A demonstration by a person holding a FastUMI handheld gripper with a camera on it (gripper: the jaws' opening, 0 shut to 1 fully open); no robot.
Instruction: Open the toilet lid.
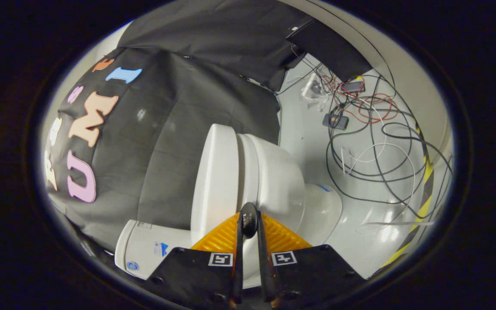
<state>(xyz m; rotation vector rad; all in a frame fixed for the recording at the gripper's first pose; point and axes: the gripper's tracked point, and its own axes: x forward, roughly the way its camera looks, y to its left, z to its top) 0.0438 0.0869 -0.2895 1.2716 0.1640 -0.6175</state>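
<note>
My claw (249, 224) is pinched nearly closed, holding nothing, its tips at the rim of the toilet (274, 176). The lid (213, 172) stands raised just beyond. Pull away carelessly and it could drop back.

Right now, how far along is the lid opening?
Done: nothing visible; the white plastic toilet lid lies flat against the white seat ring on the white ceramic bowl. In hand: the tongs, fingers together and gripping nothing, sit just short of the lid's edge. Left: catch that edge and swing the lid toward the white tank.
</note>
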